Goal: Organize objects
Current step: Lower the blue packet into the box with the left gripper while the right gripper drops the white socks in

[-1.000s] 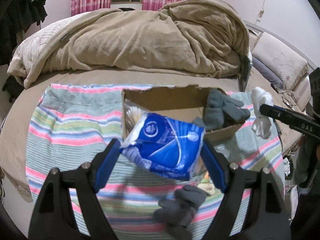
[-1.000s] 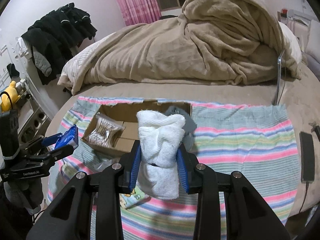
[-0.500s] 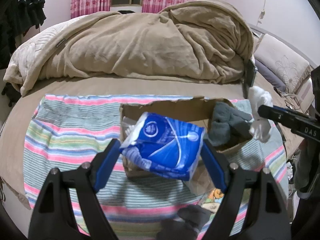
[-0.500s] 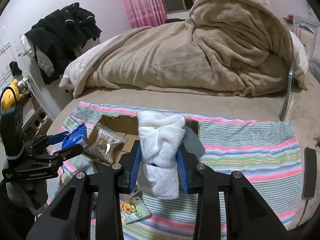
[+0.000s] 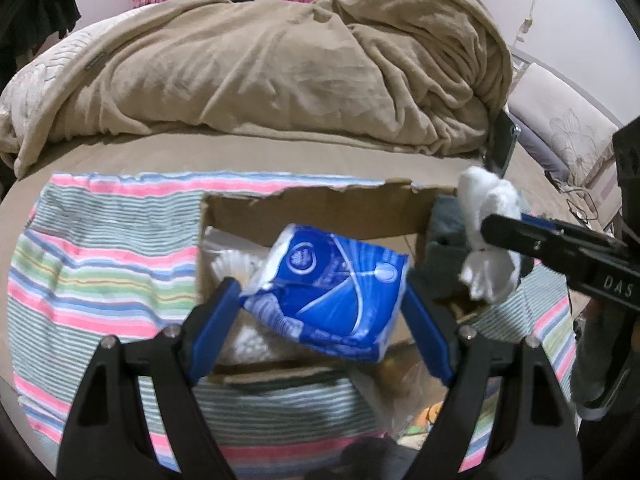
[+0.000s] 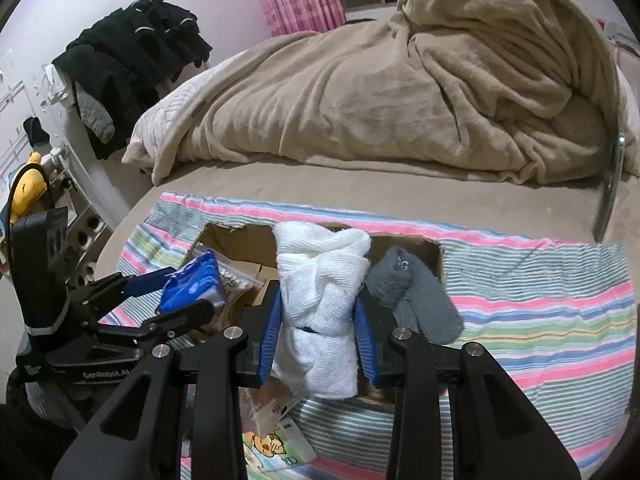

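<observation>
Left gripper (image 5: 322, 304): jaws spread wide and clamped on a blue tissue pack (image 5: 326, 292), one blue pad pressing each short end. Pack sits tilted between the pads, white end up and to the left. It hangs over the open cardboard box (image 5: 312, 208), above the box's near-left part.

Right gripper (image 6: 318, 332): jaws narrowly spread, closed on a rolled pair of white socks (image 6: 320, 300). The bundle stands roughly upright between the pads, sticking out above and below them. In the left wrist view the same white socks (image 5: 490, 236) sit at the box's right end, over its far right corner.

Box: lies on a striped towel (image 5: 104, 248) spread over the bed (image 5: 280, 152). Top open, far edge torn and ragged. Contents seen:
- a clear bag of cotton swabs (image 5: 232, 264) in the left part, partly under the tissue pack;
- a pair of grey socks (image 6: 412, 292) at the right end, draped over the right wall with one end hanging outside onto the towel.
Rest of the box floor is hidden by the held items.

Outside the box, near side: a clear packet with a cartoon dog print (image 6: 276, 444) lies on the towel below the right gripper. A heaped tan blanket (image 6: 400, 92) fills the far side of the bed, well apart from the box.
</observation>
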Motion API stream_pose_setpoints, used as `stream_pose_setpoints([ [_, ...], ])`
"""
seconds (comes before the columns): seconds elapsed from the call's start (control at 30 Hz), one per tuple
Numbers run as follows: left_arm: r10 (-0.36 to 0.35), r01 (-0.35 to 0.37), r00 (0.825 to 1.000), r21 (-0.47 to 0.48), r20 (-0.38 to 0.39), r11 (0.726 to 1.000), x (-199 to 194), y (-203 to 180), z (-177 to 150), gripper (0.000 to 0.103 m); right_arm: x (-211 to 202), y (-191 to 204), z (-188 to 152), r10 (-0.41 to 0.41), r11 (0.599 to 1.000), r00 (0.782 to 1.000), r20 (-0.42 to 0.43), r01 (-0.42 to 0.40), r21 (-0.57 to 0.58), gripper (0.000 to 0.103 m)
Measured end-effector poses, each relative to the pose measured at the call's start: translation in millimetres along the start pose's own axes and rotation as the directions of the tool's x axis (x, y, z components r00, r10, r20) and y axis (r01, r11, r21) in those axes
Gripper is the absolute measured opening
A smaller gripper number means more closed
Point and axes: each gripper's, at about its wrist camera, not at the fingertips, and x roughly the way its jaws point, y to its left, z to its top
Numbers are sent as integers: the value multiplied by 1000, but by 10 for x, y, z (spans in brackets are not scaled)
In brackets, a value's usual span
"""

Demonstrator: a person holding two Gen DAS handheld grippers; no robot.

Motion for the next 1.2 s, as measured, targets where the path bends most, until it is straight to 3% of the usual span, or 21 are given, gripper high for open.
stream_pose_setpoints([
  [0.27, -18, 18, 1000, -20, -11, 1000, 214, 11, -57, 83, 215, -1, -94, 26, 999, 999, -47, -25, 23, 36],
  [0.43, 50, -50, 999, 18, -4, 999, 318, -23, -125, 84, 356, -35, -113, 38, 998, 997, -71, -34, 53, 36],
  [0.87, 19, -19, 1000, -33, 9, 999, 127, 41, -97, 90, 558, -9, -109, -6, 997, 995, -96, 12, 71, 37],
  [1.1, 25, -25, 999, -21, 25, 999, -78, 11, -140, 90, 375, 31, -95, -10, 997, 998, -59, 15, 77, 53],
  [1.2, 23, -22, 999, -21, 29, 1000, -178, -4, -171, 90, 258, 47, -102, -14, 997, 999, -43, 17, 81, 53],
])
